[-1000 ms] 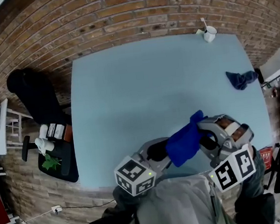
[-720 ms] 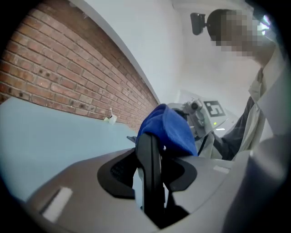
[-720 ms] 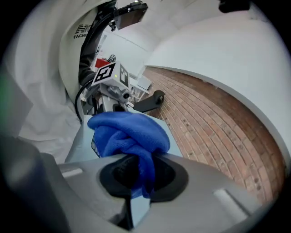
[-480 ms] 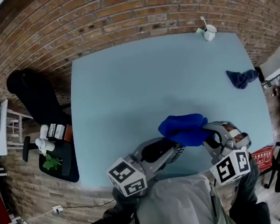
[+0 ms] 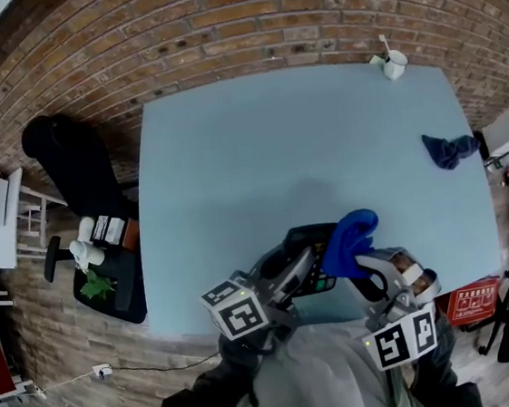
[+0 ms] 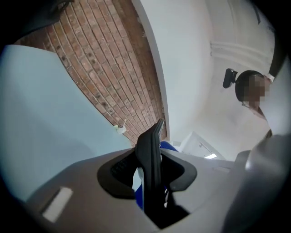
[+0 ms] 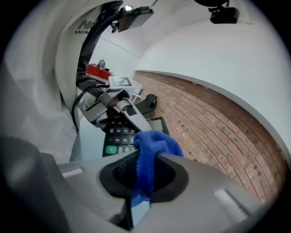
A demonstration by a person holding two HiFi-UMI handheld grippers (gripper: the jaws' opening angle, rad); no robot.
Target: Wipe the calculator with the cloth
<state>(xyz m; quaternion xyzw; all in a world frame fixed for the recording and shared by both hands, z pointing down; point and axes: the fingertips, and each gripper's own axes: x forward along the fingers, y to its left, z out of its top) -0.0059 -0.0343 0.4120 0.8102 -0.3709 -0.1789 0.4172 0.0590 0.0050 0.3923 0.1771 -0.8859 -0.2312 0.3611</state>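
The left gripper (image 5: 296, 273) was held at the lower middle of the head view, reaching from its marker cube (image 5: 239, 311) up and to the right over the near edge of the light blue table (image 5: 233, 173), with the tool rolled to one side. Its jaws were set a little apart and clamped on the calculator (image 7: 120, 135). In the left gripper view the calculator was seen edge-on as a thin black slab standing up between the pads. The right gripper (image 5: 367, 265) was held just to the right of the other one, pointed up and to the left in the head view and tipped downward. Its jaws were nearly together and pinched on a bright blue cloth (image 7: 153, 144), which bunched out past the tips. In the right gripper view the keyed face of the calculator was turned towards the cloth, and the cloth's bunched end lay in front of the display end. Whether the two were touching could not be told. A white cup (image 5: 394, 64) was seen at the upper right corner of the table, and a dark blue rag (image 5: 450, 149) near its right edge. A black chair (image 5: 73, 177) stood at the left, before a brick wall (image 5: 242, 17).
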